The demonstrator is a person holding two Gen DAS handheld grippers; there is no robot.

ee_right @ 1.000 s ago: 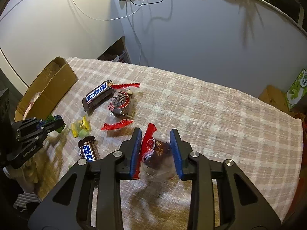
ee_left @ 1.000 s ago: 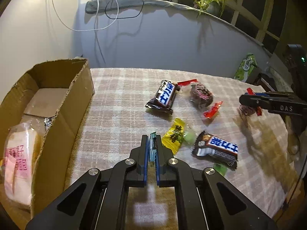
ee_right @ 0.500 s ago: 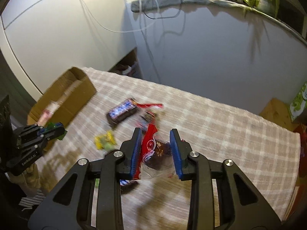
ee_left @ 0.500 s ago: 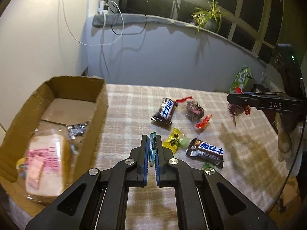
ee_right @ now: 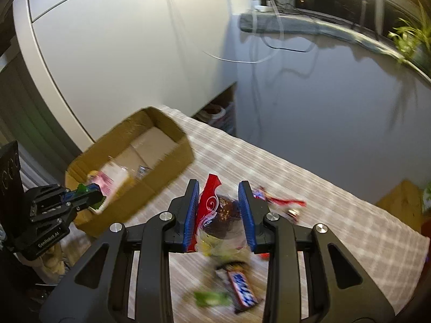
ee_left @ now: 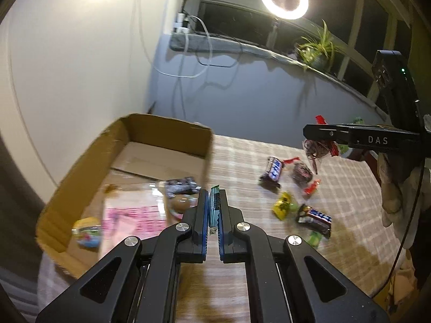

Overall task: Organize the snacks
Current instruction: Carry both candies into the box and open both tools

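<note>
At the far left sits an open cardboard box [ee_left: 172,137] holding a pink-printed bag [ee_left: 132,215], a dark foil packet [ee_left: 180,184] and a round yellow sweet [ee_left: 87,232]. Just right of its near corner, the left claw [ee_left: 214,210] is pinched nearly closed on a thin green wrapper [ee_left: 214,204], held up over the checked surface [ee_left: 242,161]. Further right, loose snacks lie together on the surface: 2 Snickers bars [ee_left: 273,171] [ee_left: 315,216], a yellow candy [ee_left: 282,206], a dark round sweet [ee_left: 303,172] and a red wrapper [ee_left: 312,187]. At the far right, the right claw [ee_right: 219,210], narrowly set, grips a clear packet with a red end [ee_right: 215,212] in the air.
</note>
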